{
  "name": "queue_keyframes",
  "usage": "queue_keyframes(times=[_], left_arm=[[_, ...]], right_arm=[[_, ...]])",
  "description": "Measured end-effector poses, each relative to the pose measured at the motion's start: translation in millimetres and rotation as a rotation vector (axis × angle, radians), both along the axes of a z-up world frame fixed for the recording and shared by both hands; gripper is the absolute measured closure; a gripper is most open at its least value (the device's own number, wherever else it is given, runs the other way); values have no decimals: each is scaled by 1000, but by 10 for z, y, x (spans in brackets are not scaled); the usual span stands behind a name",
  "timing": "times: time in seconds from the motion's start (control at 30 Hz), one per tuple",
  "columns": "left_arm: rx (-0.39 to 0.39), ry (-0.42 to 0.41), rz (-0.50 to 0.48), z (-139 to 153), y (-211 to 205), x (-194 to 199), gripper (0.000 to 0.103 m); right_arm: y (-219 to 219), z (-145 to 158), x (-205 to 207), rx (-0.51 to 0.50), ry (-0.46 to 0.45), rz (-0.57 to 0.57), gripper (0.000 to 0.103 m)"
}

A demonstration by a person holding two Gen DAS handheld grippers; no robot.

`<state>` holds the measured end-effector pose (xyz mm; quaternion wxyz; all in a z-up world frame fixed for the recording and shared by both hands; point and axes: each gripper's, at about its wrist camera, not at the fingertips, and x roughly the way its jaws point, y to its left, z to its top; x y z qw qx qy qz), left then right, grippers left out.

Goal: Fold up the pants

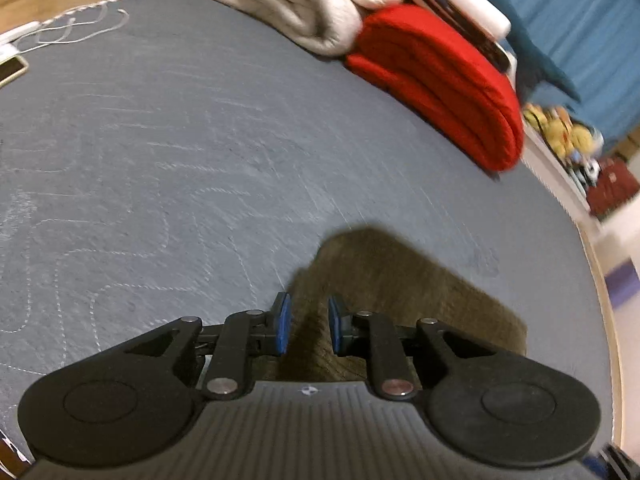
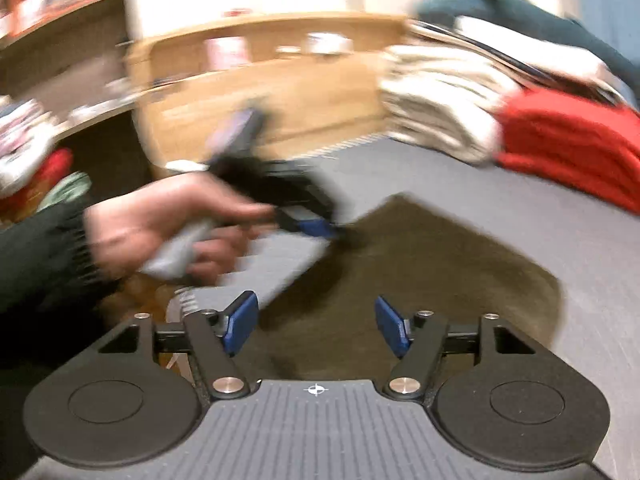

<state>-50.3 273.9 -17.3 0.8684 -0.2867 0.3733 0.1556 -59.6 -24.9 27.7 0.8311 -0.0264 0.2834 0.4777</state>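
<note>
Wide open grey mattress (image 1: pixel 160 152) lies left of the folded olive pants (image 1: pixel 408 280), nothing blocking there. At the far edge, the beige stack (image 1: pixel 304 8) and red folded pile (image 1: pixel 440 80) wall things off. A white cable (image 1: pixel 80 28) and phone (image 1: pixel 10 70) sit in the far-left corner.

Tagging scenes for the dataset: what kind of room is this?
Likely a bedroom: a quilted grey mattress in a wooden bed frame, folded blankets, cream and red, stacked at its edge, brown pants on it.
</note>
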Motion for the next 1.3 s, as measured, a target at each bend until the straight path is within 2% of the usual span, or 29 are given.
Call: queue_keyframes(times=[0.03,0.1,0.13,0.2,0.27,0.3,0.37,0.43,0.5,0.57,0.63,0.7,0.77,0.8,0.83,0.87,0.9,0.93,1.1,1.3], left_arm=[[-3,-12,-3,14,9,-3,74],[-1,-18,-22,37,-37,24,53],[3,-11,-44,36,-69,68,47],[11,25,-91,-25,-120,170,24],[18,88,-118,-175,-166,264,17],[-6,121,-128,-267,-146,318,17],[-106,176,-160,-493,-73,425,14],[-174,219,-201,-694,-23,510,13],[-236,214,-239,-842,7,539,10],[-300,208,-261,-994,42,581,6],[-296,201,-282,-1071,33,602,6],[-282,187,-299,-1070,21,590,9],[-253,181,-306,-1036,-15,583,14],[-235,182,-303,-1014,-38,568,19],[-217,180,-301,-970,-117,575,21],[-197,176,-303,-918,-175,572,27],[-185,165,-312,-858,-246,570,35],[-190,147,-323,-813,-312,580,38],[-211,76,-405,-669,-827,723,46],[-207,3,-493,-528,-1666,1037,46]], right_arm=[[-28,-64,167,-8,45,-79,28],[-146,-258,586,-14,177,-255,26],[-248,-385,802,-3,273,-342,25],[-416,-632,1073,30,418,-451,23],[-482,-826,1225,91,529,-463,21],[-495,-903,1289,122,574,-450,19],[-461,-1045,1405,163,640,-415,10],[-422,-1175,1486,154,673,-408,6],[-382,-1322,1599,116,716,-399,5],[-301,-1447,1575,126,775,-390,4],[-267,-1473,1546,140,754,-372,2],[-216,-1392,1483,107,693,-359,10],[-234,-1345,1440,98,669,-377,30],[-243,-1315,1421,101,661,-377,35],[-272,-1267,1402,108,647,-374,46],[-293,-1207,1385,118,634,-372,55],[-317,-1142,1367,128,623,-368,58],[-349,-1047,1338,134,602,-363,61],[-797,-708,1308,152,478,-429,62],[-1573,-454,1462,146,365,-523,62]])
